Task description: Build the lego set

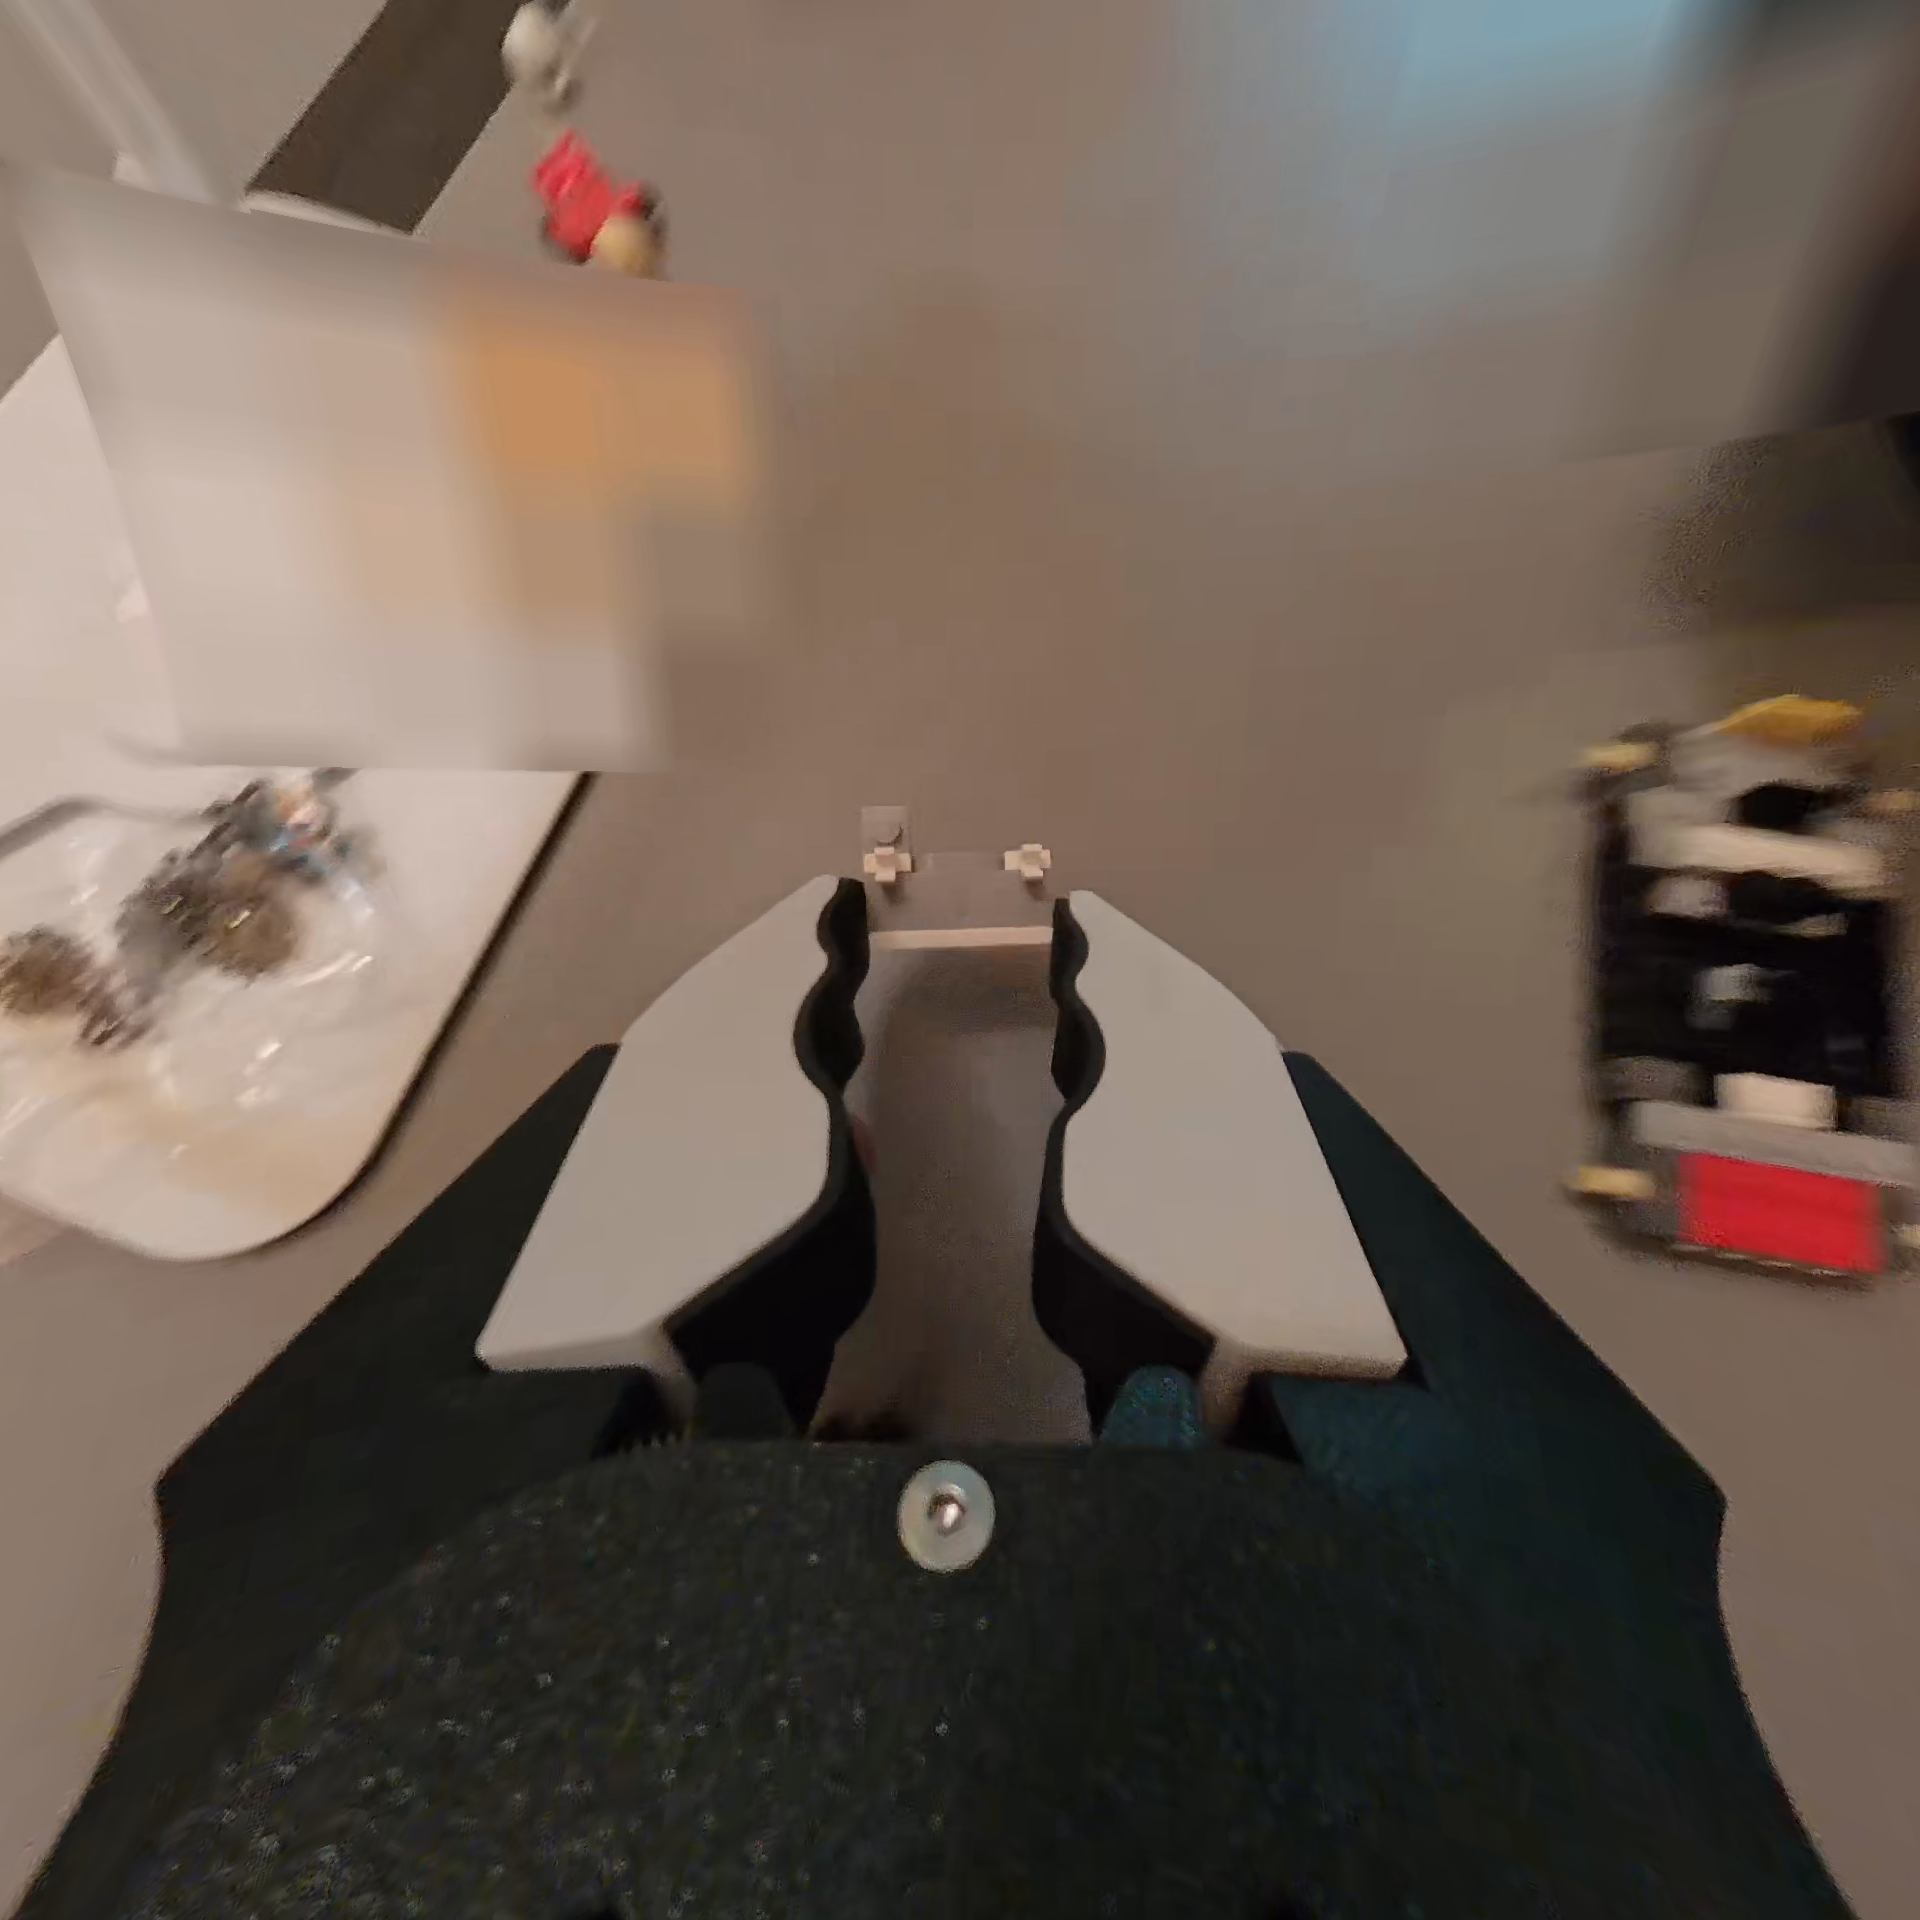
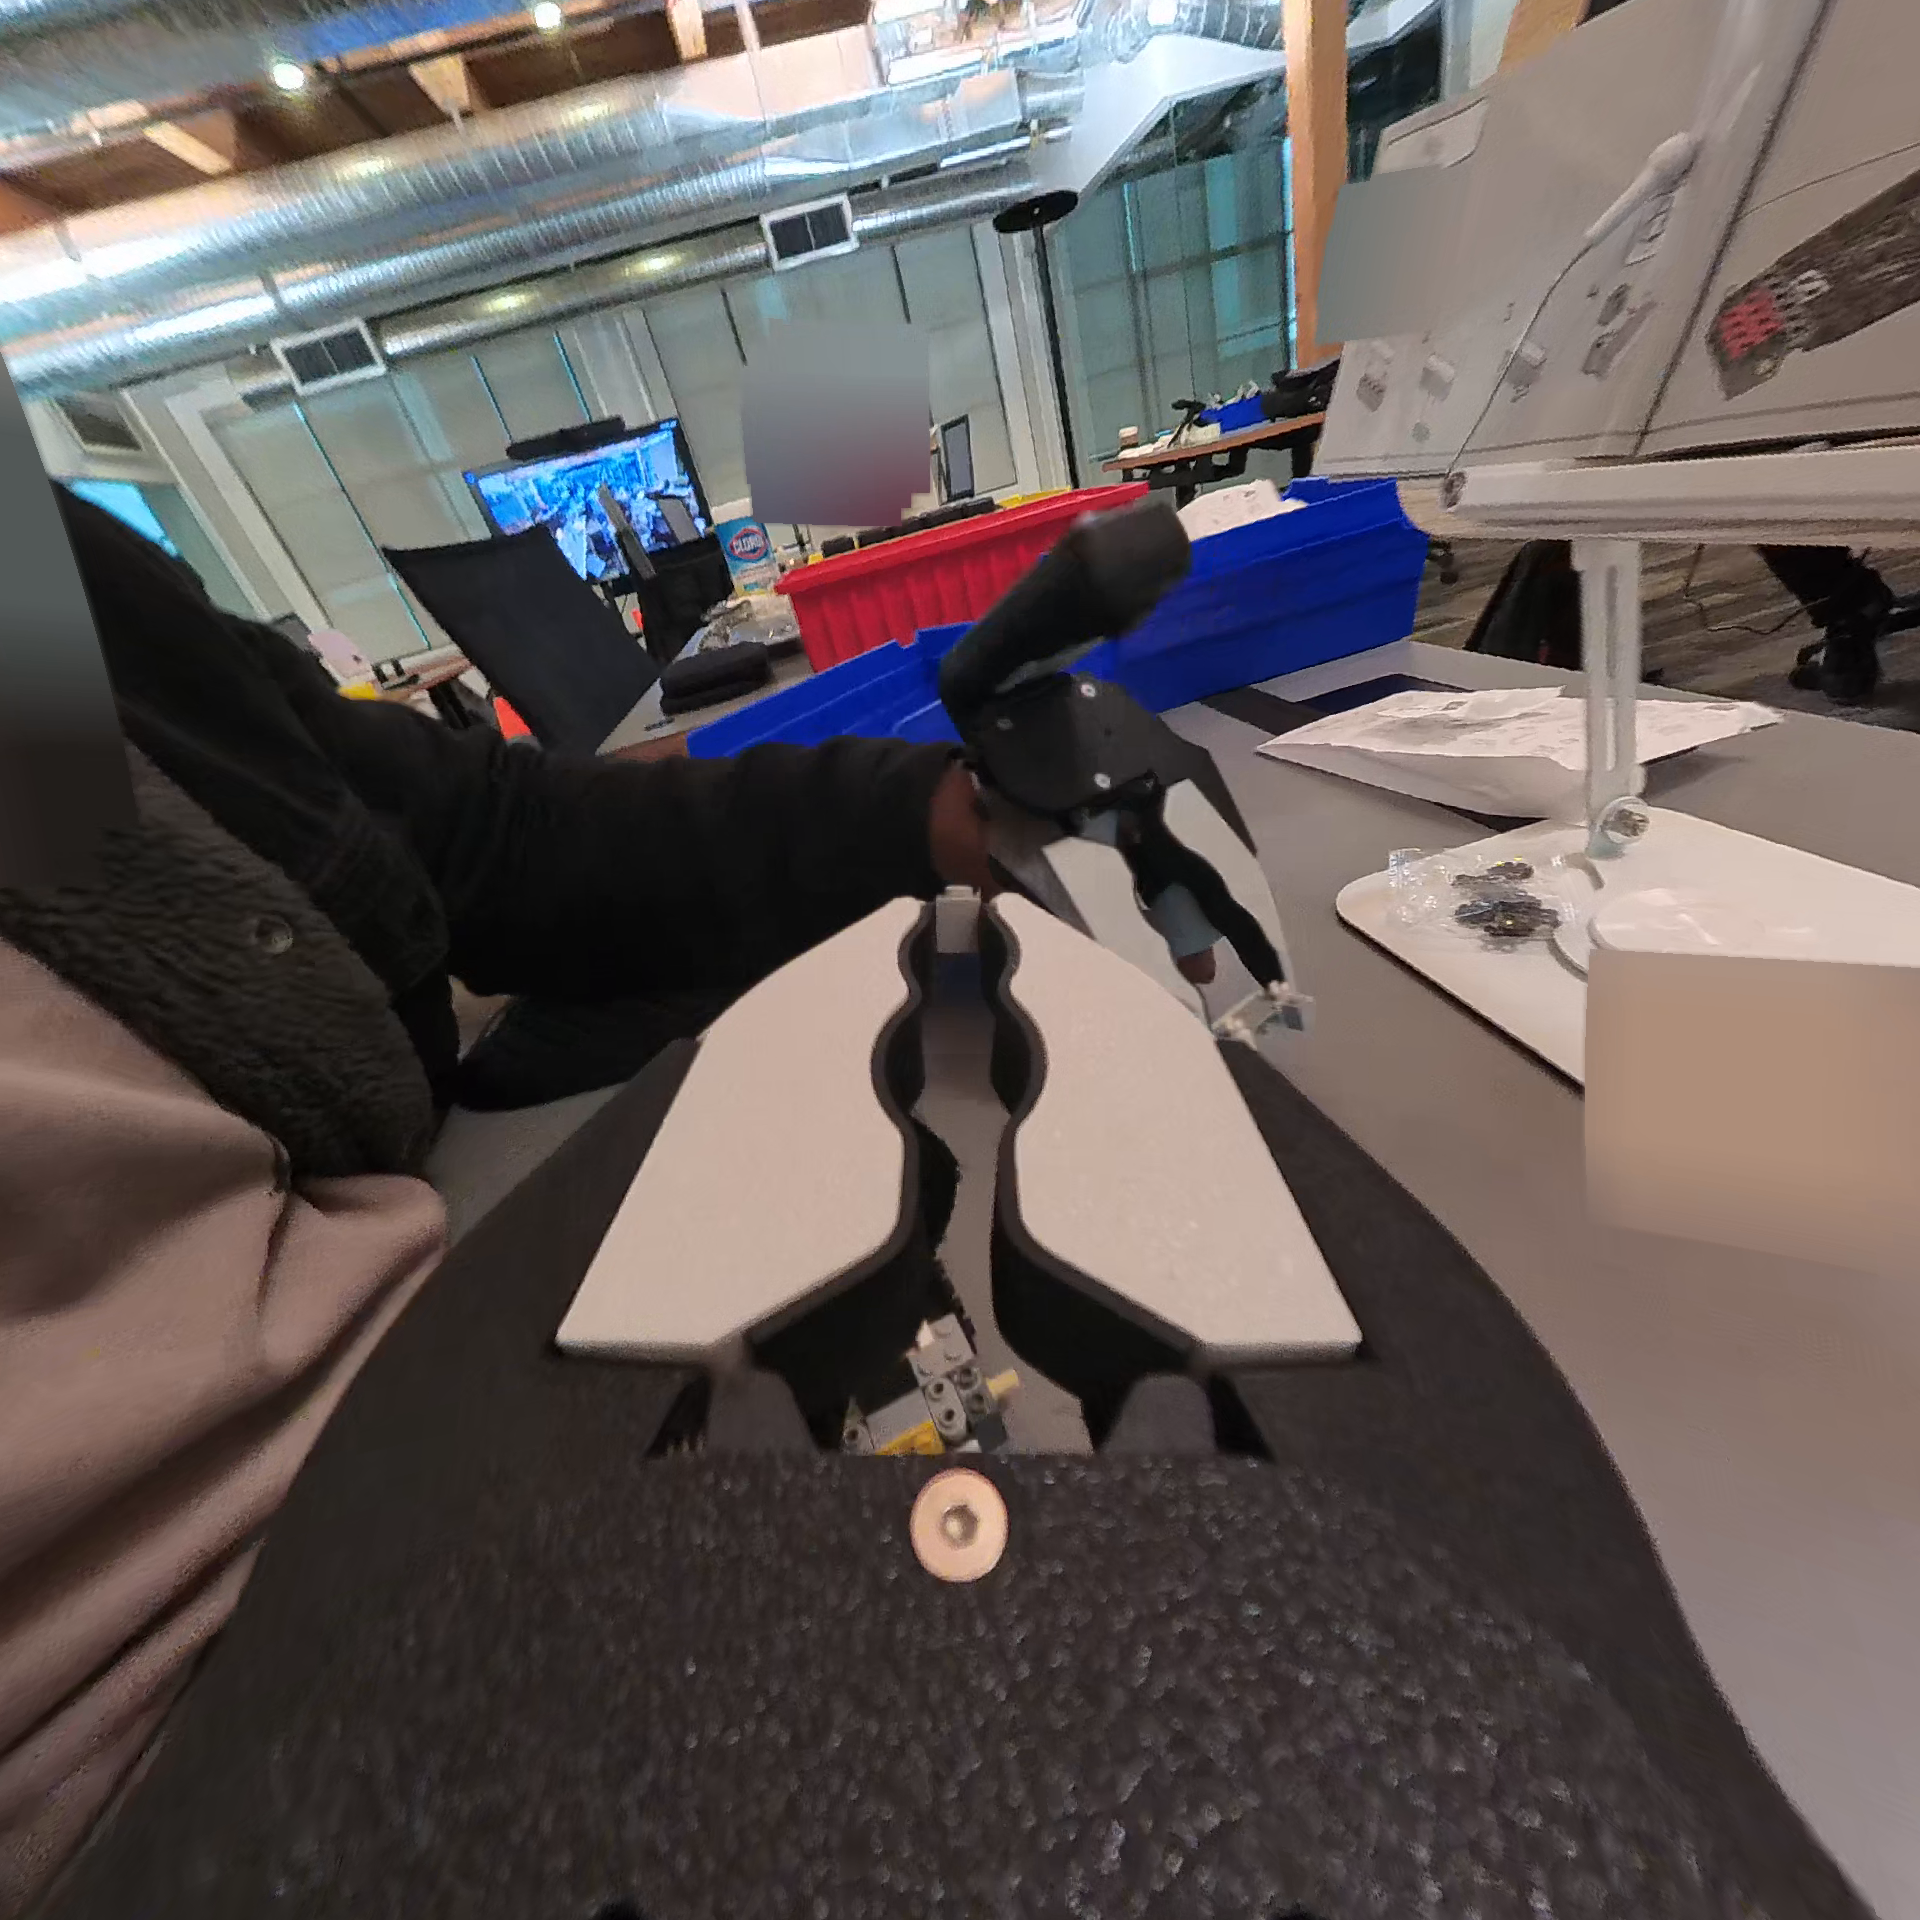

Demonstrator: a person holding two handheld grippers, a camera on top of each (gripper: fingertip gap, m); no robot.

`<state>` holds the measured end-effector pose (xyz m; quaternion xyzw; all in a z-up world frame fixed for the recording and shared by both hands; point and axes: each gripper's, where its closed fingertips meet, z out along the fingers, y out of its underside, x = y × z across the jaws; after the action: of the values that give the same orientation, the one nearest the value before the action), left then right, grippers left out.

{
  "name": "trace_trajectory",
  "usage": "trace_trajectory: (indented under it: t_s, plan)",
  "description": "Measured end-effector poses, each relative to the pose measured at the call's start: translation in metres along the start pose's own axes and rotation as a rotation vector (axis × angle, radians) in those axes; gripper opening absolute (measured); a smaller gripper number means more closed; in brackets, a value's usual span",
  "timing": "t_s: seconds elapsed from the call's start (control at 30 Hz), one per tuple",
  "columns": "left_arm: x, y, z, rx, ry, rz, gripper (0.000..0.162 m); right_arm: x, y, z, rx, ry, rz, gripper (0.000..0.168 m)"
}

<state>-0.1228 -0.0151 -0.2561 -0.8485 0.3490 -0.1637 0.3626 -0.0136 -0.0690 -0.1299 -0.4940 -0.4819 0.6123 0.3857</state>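
Note:
In the left wrist view my left gripper (image 1: 961, 912) is shut on a flat grey Lego piece (image 1: 961, 883) with two tan pegs on its far edge, held above the grey table. The part-built black, grey and red Lego vehicle (image 1: 1745, 997) lies on the table to the right, blurred. In the right wrist view my right gripper (image 2: 958, 935) is shut on a small white brick (image 2: 956, 920). The left gripper (image 2: 1257, 1003) shows just beyond it, tilted down, with the grey piece (image 2: 1262, 1013) at its tips. Part of the model (image 2: 956, 1392) shows below my right fingers.
A bag of dark parts (image 1: 187, 935) lies on the white stand base (image 1: 447, 987) at left; it also shows in the right wrist view (image 2: 1496, 904). A red Lego figure (image 1: 592, 208) lies farther off. An instruction booklet (image 2: 1662, 312) sits on the stand. Blue bins (image 2: 1247, 613) stand behind. One gripper's finger ends stand about 20 centimetres off the other's. The red Lego figure (image 1: 592, 208) lies some 20 centimetres from my left tips, 30 centimetres from my right tips.

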Motion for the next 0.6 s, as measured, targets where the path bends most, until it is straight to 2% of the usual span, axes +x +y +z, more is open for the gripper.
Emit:
trace_trajectory:
  t_s: [0.17, 0.27, 0.43, 0.6]
  plan:
    - [0.076, -0.041, -0.023, 0.158, 0.170, 0.044, 0.034, -0.008, 0.012, 0.004, -0.050, -0.062, -0.019, 0.007]
    - [0.105, -0.054, -0.034, 0.224, 0.235, 0.053, 0.034, -0.017, 0.016, 0.006, -0.071, -0.118, -0.020, 0.007]
    - [0.135, -0.070, -0.048, 0.347, 0.333, 0.016, 0.034, -0.032, 0.015, 0.009, -0.037, -0.202, 0.013, 0.007]
    - [0.143, -0.072, -0.053, 0.387, 0.384, -0.007, 0.034, -0.035, 0.022, 0.010, -0.078, -0.220, 0.007, 0.007]
